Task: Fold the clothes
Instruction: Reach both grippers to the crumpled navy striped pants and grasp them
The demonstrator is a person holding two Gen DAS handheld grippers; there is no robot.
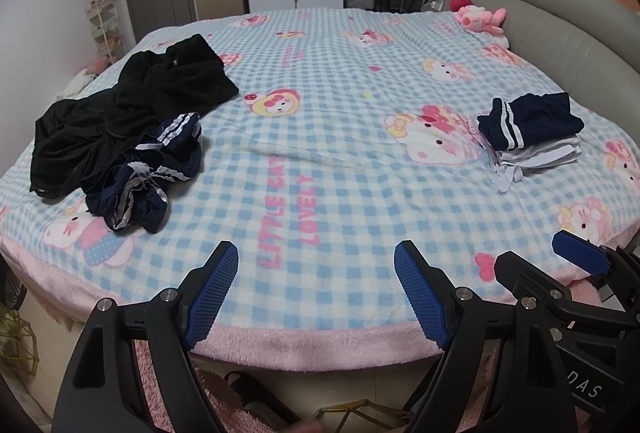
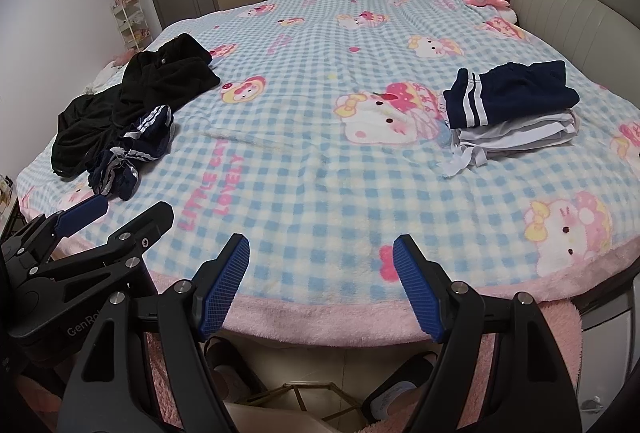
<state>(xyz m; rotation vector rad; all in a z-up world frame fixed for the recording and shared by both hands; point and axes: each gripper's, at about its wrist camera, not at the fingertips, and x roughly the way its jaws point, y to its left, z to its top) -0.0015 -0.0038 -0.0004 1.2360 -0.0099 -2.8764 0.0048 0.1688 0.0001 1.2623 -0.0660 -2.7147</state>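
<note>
Black heap (image 1: 132, 113) at 10 o'clock hides garment count; navy striped shorts (image 1: 144, 173) crumpled. Folded stack (image 1: 532, 133) at 2. My left gripper (image 1: 316, 289) and right gripper (image 2: 322, 283): fingers spread, empty.

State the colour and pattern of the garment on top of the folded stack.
The top garment is navy with white stripes along one edge, clearest in the right wrist view.

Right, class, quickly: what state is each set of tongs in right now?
Left tongs: open, holding nothing, hovering at the near edge of the bed.
Right tongs: open, holding nothing, same place.
</note>
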